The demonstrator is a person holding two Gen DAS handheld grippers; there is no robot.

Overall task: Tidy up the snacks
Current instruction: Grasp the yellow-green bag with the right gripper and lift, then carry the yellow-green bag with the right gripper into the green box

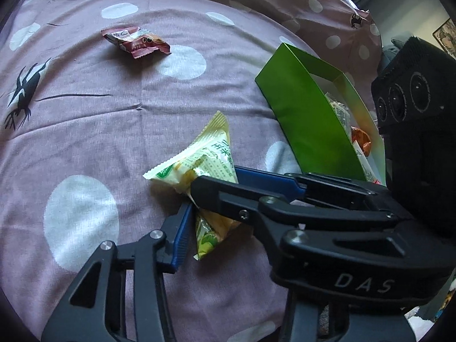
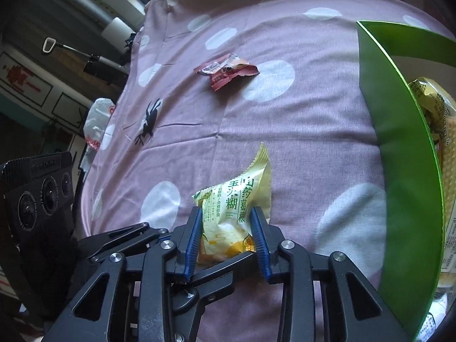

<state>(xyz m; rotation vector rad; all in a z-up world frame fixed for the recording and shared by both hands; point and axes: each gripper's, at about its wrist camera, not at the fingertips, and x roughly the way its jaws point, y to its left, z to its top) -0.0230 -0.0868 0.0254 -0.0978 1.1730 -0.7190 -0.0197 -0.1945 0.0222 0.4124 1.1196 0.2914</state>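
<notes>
We hold the yellow snack packet (image 2: 228, 216) in both grippers — right gripper (image 2: 226, 239) clamped on its body, left gripper (image 1: 199, 208) clamped beside it; light, crinkly, slippery, so we grip mid-body.

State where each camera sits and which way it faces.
Left wrist: on the left gripper, facing forward and down at the dotted bedsheet; its own fingers show, and a black camera block stands at right.
Right wrist: on the right gripper, facing forward and down at the sheet; its blue pads clamp the yellow packet.
Shared: the yellow packet, the red packet and the green box.
</notes>
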